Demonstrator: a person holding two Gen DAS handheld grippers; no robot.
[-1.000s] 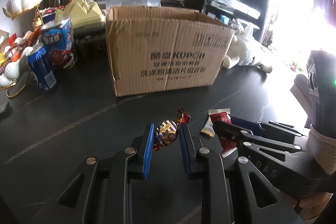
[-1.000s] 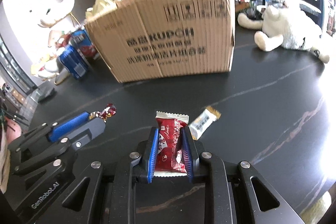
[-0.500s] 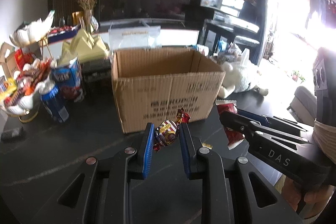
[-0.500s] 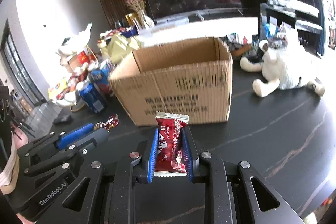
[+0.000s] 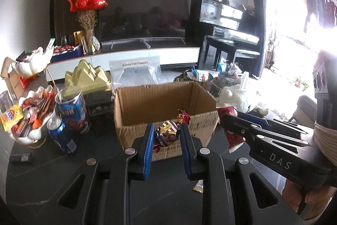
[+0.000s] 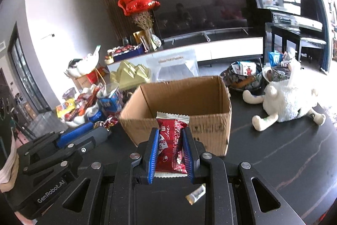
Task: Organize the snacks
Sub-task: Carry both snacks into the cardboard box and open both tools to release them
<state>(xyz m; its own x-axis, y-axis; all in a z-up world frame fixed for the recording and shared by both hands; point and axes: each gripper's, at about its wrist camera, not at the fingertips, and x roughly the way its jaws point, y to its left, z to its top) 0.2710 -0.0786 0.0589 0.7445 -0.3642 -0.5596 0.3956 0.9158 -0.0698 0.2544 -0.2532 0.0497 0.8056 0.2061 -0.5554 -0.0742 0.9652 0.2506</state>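
While the cardboard box's (image 5: 166, 102) floor stayed hidden behind its near wall, the left gripper (image 5: 166, 137) clamped a coconut candy (image 5: 167, 135) before it, and the right gripper (image 6: 170, 140) pinched a red packet (image 6: 171, 144), its lower end cut off between the jaws.

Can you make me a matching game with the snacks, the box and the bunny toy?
Things:
1. coconut candy
2. red snack packet
3. cardboard box
4. white plush toy

Where or how:
A. lying on the dark table, right of the box in the right wrist view
B. clamped in the right gripper
C. open at the top, standing on the table
D. clamped in the left gripper

Pairs: 1-D, 2-B, 3-C, 4-A
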